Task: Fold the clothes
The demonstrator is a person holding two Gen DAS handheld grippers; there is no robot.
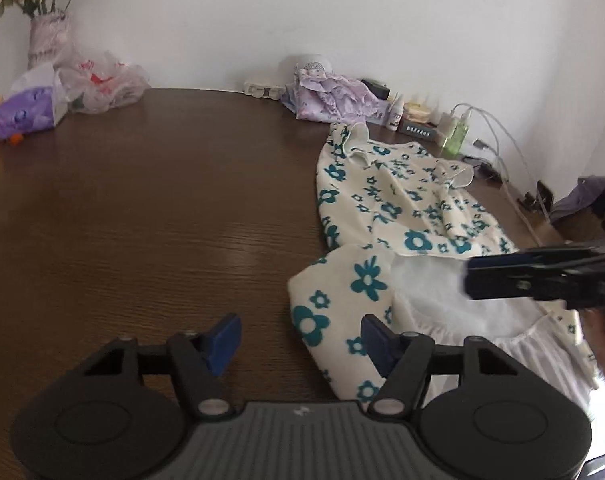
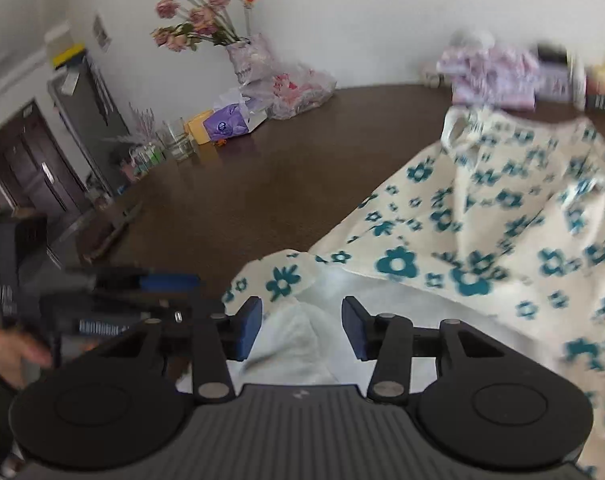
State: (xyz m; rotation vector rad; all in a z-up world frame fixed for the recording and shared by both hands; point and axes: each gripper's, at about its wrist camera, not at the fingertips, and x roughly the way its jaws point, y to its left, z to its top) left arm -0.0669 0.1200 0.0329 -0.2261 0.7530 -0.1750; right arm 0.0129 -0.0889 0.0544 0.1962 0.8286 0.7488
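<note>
A cream dress (image 1: pixel 398 208) printed with teal flowers lies on the right part of a dark wooden table (image 1: pixel 162 200), its shoulder straps toward the wall and its hem turned back nearest the cameras so that the white lining (image 1: pixel 426 284) shows. The left gripper (image 1: pixel 300 346) hangs over the table with its blue pads standing well apart; bare wood and the edge of the folded-back hem lie below the gap, and neither pad presses on cloth. The right gripper (image 2: pixel 302 328) also stands with its jaws parted, the white lining below and between the pads but not pinched (the right wrist view is blurred, so contact with the fabric cannot be judged finely). Along the wall sit a vase of pink flowers (image 2: pixel 206 24), a crumpled plastic bag (image 1: pixel 102 84), a purple tissue pack (image 1: pixel 26 112), a lilac garment (image 1: pixel 334 96) bunched up, small bottles (image 1: pixel 454 132) and white cables (image 1: pixel 498 148).
</note>
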